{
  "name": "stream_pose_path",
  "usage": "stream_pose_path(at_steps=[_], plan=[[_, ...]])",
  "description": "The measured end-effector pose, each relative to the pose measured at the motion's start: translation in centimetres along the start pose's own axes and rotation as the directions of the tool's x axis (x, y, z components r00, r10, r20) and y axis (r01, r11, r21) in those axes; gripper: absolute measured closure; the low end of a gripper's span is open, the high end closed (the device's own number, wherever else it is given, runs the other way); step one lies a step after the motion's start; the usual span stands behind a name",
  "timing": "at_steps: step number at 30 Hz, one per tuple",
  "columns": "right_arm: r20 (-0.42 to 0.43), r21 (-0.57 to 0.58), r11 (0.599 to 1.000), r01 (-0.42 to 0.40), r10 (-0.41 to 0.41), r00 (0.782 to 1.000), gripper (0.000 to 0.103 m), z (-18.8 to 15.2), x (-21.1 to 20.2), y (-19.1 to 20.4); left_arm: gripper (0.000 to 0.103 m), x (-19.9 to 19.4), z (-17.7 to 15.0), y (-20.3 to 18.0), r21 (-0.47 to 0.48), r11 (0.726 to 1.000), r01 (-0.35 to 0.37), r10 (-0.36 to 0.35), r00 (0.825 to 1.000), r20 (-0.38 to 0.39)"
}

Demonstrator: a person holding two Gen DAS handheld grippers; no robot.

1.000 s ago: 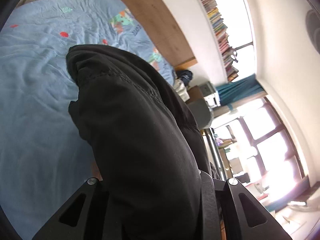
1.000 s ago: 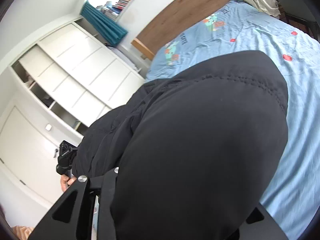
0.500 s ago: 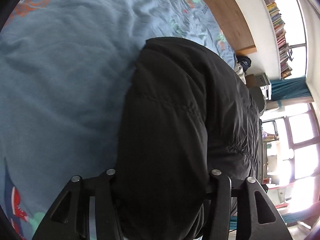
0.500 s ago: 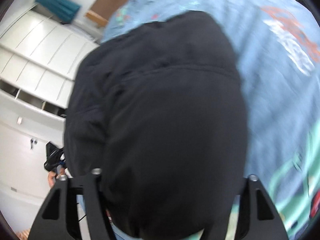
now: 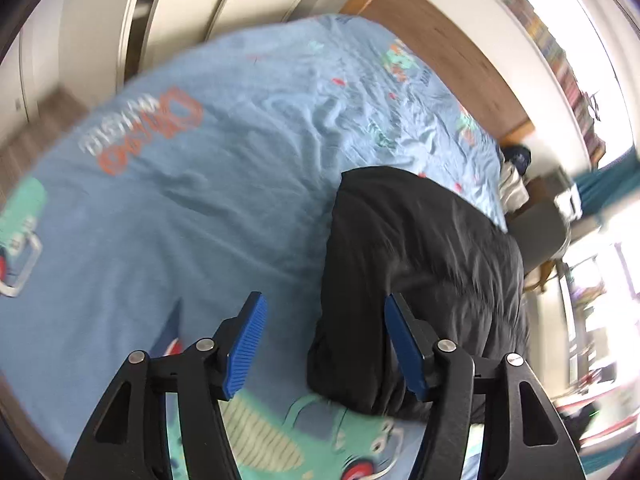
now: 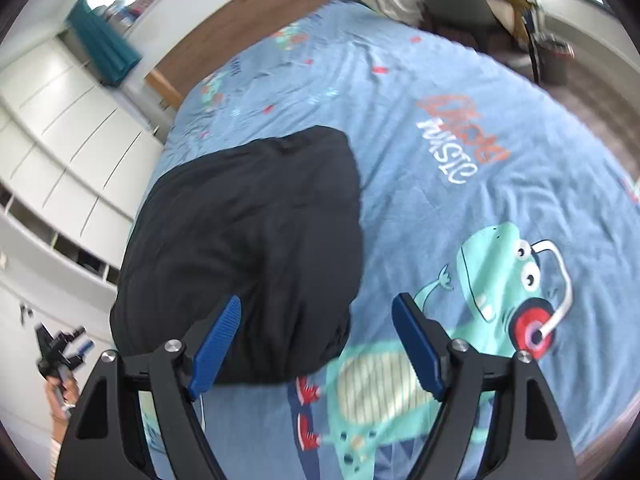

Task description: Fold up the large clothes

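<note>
Black padded jacket (image 5: 420, 276) (image 6: 248, 248): one item, matte dark fabric with faint quilting seams and soft creases. Folded into a thick, rounded bundle. Lies flat on the blue cartoon-print bedspread (image 6: 460, 208), just beside the printed green frog, toward the bed's wardrobe-side edge.

The left gripper (image 5: 322, 346) had its jaws wide apart, with bare blue bed sheet (image 5: 192, 220) ahead and to their left, so passage there was free. The folded black garment (image 5: 420, 264) blocked the right side. For the right gripper (image 6: 316, 344), also with jaws apart, the same garment (image 6: 248, 240) stood ahead-left; open sheet (image 6: 460, 220) lay to the right.
</note>
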State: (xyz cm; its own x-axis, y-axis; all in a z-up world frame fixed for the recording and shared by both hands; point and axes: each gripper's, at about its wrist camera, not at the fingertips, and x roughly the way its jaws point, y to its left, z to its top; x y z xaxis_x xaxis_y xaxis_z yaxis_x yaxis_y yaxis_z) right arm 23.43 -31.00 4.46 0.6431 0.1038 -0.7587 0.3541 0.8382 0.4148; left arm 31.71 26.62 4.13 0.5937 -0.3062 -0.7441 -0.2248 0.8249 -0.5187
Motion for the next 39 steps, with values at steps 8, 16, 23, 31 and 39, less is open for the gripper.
stream_pose_path(at_steps=[8,16,23,31,39], plan=[[0.04,-0.142,0.989,0.043,-0.037,0.999,0.026,-6.7,-5.6,6.0,0.034,-4.9,-8.0,-4.6,0.151,0.984,-0.099,0.086,0.992,0.092],[0.118,-0.225,0.965,0.131,-0.107,0.987,0.026,-13.9,-9.1,10.1,0.023,-9.2,-17.0,-11.2,0.32,0.922,-0.218,0.135,0.956,0.261],[0.208,-0.287,0.942,0.175,-0.117,0.971,0.025,-18.9,-12.9,14.2,0.009,-13.0,-22.8,-15.1,0.38,0.885,-0.27,0.13,0.925,0.356],[0.27,-0.323,0.924,0.203,-0.116,0.956,0.011,-22.5,-14.7,17.2,0.004,-14.3,-25.6,-17.1,0.415,0.844,-0.339,0.151,0.893,0.424],[0.29,-0.328,0.916,0.229,-0.133,0.948,0.01,-24.0,-13.9,17.8,0.001,-13.0,-26.3,-18.0,0.444,0.823,-0.355,0.156,0.892,0.425]])
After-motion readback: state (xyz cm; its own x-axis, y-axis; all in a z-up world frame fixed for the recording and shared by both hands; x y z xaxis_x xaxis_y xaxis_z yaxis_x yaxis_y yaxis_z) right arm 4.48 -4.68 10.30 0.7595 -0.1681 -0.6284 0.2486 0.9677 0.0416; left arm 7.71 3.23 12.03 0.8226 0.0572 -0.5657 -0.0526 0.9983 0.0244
